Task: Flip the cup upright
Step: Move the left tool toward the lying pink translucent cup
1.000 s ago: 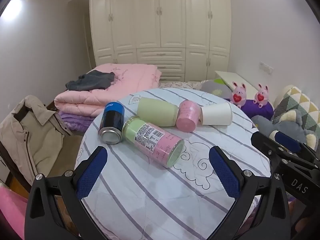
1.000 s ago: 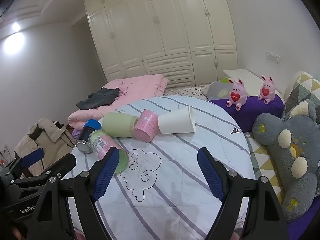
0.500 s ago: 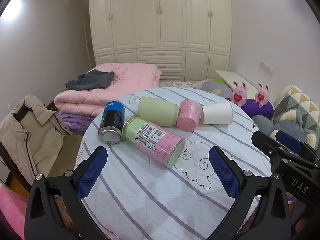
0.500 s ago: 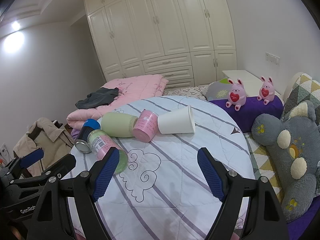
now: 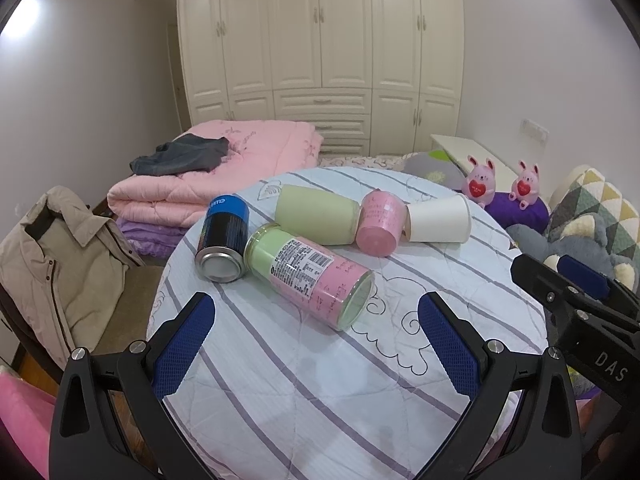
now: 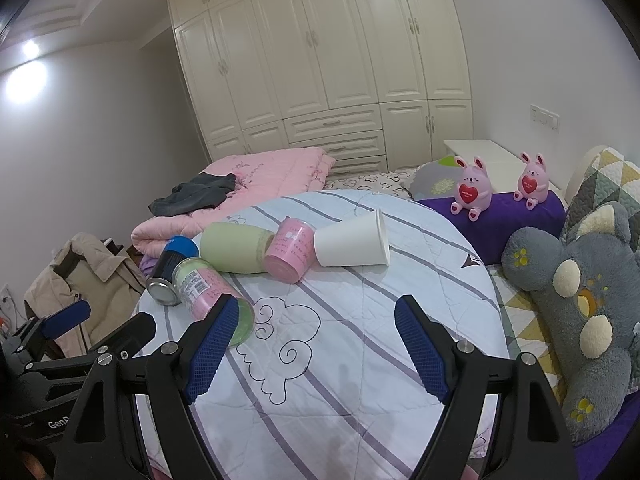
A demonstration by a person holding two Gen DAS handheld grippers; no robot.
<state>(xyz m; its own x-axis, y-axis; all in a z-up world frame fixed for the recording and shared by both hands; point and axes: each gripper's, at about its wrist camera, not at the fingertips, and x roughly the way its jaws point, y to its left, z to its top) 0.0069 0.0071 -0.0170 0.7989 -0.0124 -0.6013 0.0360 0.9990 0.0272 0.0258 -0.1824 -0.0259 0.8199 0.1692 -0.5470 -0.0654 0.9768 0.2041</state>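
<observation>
Several cups and cans lie on their sides on a round table covered with a striped cloth [image 5: 304,380]. A white paper cup [image 5: 438,220] [image 6: 350,240] lies at the right, mouth to the right. Beside it lie a small pink cup [image 5: 379,224] [image 6: 290,250], a pale green cup [image 5: 316,214] [image 6: 234,246], a pink and green labelled jar [image 5: 312,278] [image 6: 210,296] and a blue and black can [image 5: 223,240] [image 6: 170,270]. My left gripper [image 5: 316,320] is open and empty, short of the jar. My right gripper [image 6: 316,324] is open and empty, short of the white cup.
A folded pink quilt [image 5: 224,176] with dark clothing lies behind the table. A chair with a beige jacket [image 5: 56,264] stands at the left. A grey plush toy [image 6: 580,304], a purple cushion and two pink bunny toys [image 6: 470,190] sit at the right. White wardrobes stand behind.
Both views have shifted only slightly; the cups look a touch nearer in the left wrist view. Both grippers stay open and no cup has moved.
</observation>
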